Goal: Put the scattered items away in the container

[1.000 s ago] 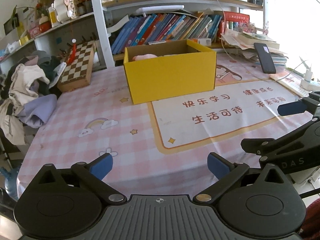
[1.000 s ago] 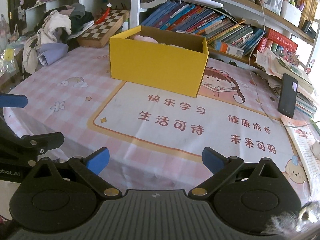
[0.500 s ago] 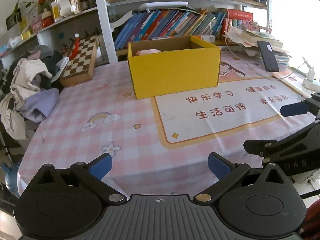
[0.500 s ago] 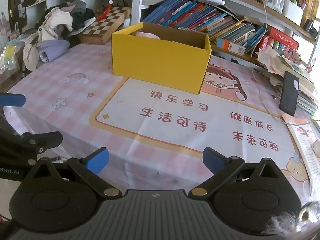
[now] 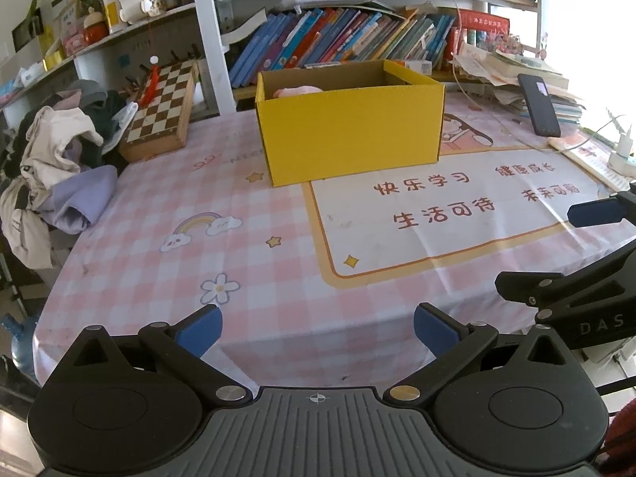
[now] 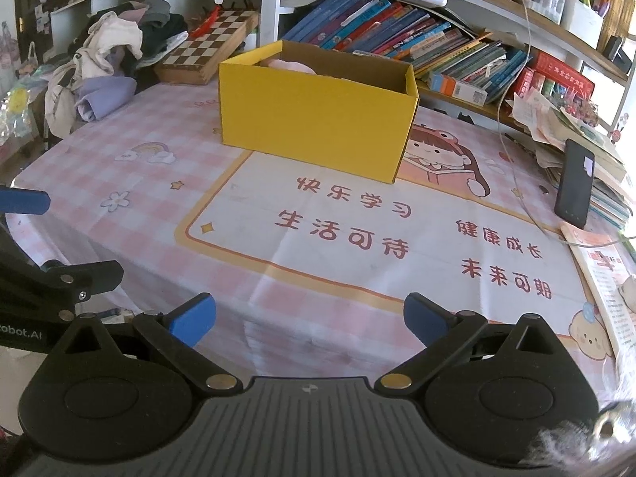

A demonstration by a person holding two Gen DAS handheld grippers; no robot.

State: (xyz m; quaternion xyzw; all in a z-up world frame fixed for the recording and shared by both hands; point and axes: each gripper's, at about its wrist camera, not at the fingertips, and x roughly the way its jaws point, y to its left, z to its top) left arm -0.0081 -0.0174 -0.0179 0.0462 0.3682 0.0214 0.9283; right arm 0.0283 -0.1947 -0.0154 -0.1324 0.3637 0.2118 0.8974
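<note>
The yellow box (image 5: 349,131) is sitting open-topped on the pink checked tablecloth (image 5: 159,206), a little above the middle of the left wrist frame, and in the right wrist view it (image 6: 318,119) is occupying the upper centre. A pink soft item (image 5: 296,91) is lying inside it against the far left wall, only its top showing above the rim. The box's near right corner is overlapping the white printed panel with red characters (image 5: 437,206) that is filling the centre right of the cloth. Behind the box a row of leaning books (image 5: 338,45) is filling the shelf along the top of the frame. To the upper left a chessboard case (image 5: 163,107) is resting tilted against the shelving, and a heap of clothes (image 5: 59,167) is spilling over the table's left edge. A black phone (image 5: 538,105) is leaning on stacked papers at the upper right. The left gripper (image 5: 316,328) is hovering over the near table edge at the bottom of its frame with its blue-tipped fingers spread wide and nothing between them. The right gripper (image 6: 310,318) is likewise standing wide and empty at the bottom of its own view, and its fingers are showing at the right edge of the left wrist frame.
</note>
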